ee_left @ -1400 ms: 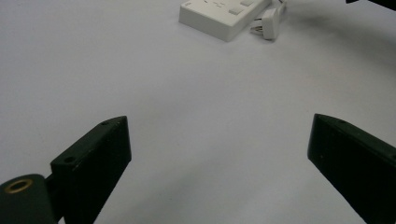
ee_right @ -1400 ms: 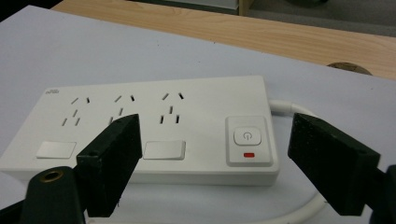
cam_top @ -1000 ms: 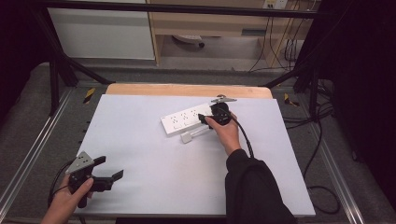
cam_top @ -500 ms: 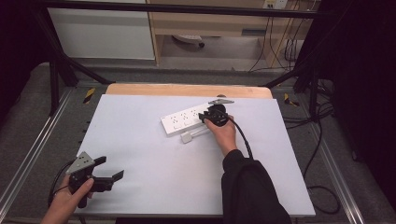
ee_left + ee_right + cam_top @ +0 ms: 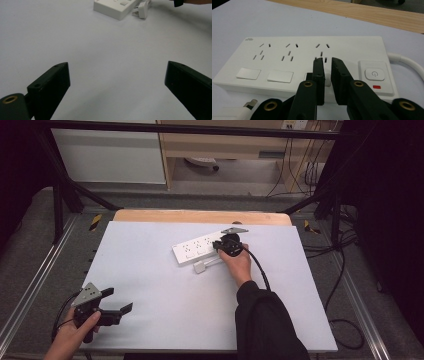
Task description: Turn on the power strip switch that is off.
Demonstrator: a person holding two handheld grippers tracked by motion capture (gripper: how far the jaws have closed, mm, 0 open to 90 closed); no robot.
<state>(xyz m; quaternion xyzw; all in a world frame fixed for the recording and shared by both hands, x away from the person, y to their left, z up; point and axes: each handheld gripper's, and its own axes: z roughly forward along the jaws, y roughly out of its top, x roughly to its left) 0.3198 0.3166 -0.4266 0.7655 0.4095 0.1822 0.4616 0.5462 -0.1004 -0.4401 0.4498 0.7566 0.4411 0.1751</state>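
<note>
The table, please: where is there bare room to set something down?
The table is bare left of the power strip, and between it and the left gripper near the front. It is crowded around the strip, the plug and the right gripper.

A white sheet covers the desk, whose wooden edge shows at the far side. Behind it stands a white cabinet and a wooden shelf. Grey floor lies around, with black cables at the right.
</note>
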